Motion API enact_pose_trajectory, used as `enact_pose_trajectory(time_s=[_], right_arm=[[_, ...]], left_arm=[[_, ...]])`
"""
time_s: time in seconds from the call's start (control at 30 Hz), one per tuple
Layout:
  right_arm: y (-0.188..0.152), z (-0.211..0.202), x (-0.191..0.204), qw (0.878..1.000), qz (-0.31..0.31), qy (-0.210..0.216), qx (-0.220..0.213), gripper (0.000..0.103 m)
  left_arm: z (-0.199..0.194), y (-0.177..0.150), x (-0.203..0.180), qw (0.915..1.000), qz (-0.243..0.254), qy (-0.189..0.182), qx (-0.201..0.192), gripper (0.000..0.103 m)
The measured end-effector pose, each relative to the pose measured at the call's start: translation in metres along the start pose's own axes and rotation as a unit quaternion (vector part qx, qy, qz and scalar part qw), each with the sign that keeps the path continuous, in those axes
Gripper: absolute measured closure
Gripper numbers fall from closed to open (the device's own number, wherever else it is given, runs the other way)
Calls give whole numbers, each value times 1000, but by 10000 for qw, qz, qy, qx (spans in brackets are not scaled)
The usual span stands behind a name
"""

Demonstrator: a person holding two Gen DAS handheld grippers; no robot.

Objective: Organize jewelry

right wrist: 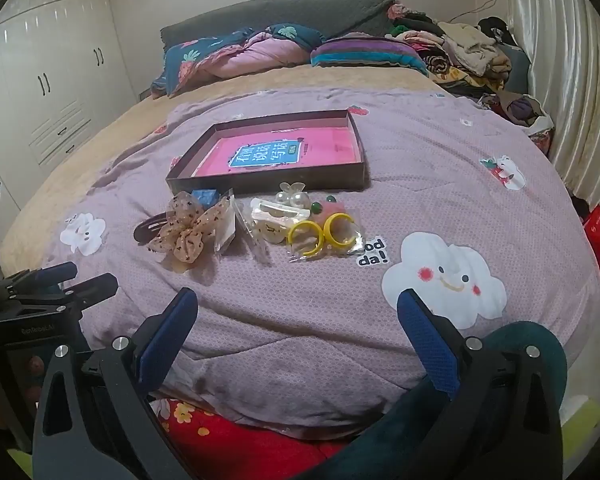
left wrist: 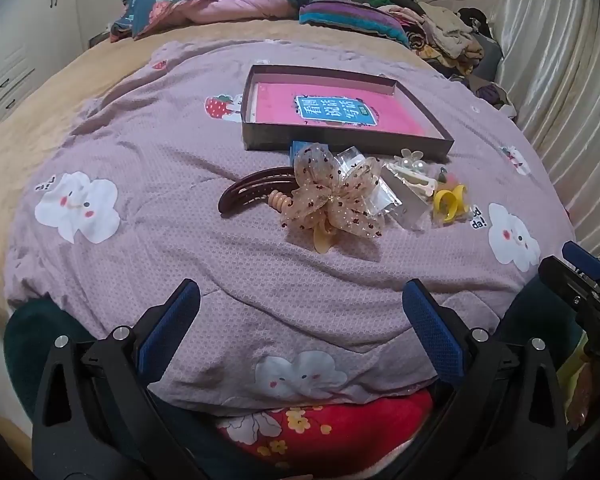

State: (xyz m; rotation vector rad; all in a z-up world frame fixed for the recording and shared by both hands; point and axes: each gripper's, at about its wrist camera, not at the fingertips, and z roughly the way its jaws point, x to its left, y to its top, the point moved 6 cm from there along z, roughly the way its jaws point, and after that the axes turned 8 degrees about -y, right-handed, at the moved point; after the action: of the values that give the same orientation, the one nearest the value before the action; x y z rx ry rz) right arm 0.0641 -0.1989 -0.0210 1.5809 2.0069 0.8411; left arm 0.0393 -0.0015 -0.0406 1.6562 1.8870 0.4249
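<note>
The left hand-held gripper [left wrist: 300,328] hangs low at 6 o'clock over the bed, its blue-padded fingers [left wrist: 168,328] spread wide with nothing between them. The right hand-held gripper [right wrist: 296,332] sits just the same, spread and holding nothing, over the near edge of the lilac quilt [right wrist: 420,168].

In the right wrist view, going left to right, the jewelry lies in a loose cluster toward 12 o'clock from the fingers. A dark brown hair clip [right wrist: 144,228] lies farthest left, partly under a sheer dotted bow [right wrist: 188,232]. A small blue box [right wrist: 204,197] sits just behind the bow, at its 12 o'clock. Next come clear plastic packets [right wrist: 260,224], with a pearl clip [right wrist: 290,196] behind them. Farthest right, at the cluster's 3 o'clock, a pair of yellow hoop earrings [right wrist: 320,234] lies in a clear bag.

Beyond the cluster, just past it at 12 o'clock, a shallow dark tray [right wrist: 260,182] rests on the quilt, holding a pink book [right wrist: 276,154] flat inside it.
</note>
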Motion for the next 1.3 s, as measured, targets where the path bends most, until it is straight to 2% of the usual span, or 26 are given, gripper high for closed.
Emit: enact_pose_trajectory(time_s=[1.3], right_arm=[[2,-3,0,10000,-4,13,-32,4]], left_arm=[[-5,8,-1,10000,0,-26,-67,8]])
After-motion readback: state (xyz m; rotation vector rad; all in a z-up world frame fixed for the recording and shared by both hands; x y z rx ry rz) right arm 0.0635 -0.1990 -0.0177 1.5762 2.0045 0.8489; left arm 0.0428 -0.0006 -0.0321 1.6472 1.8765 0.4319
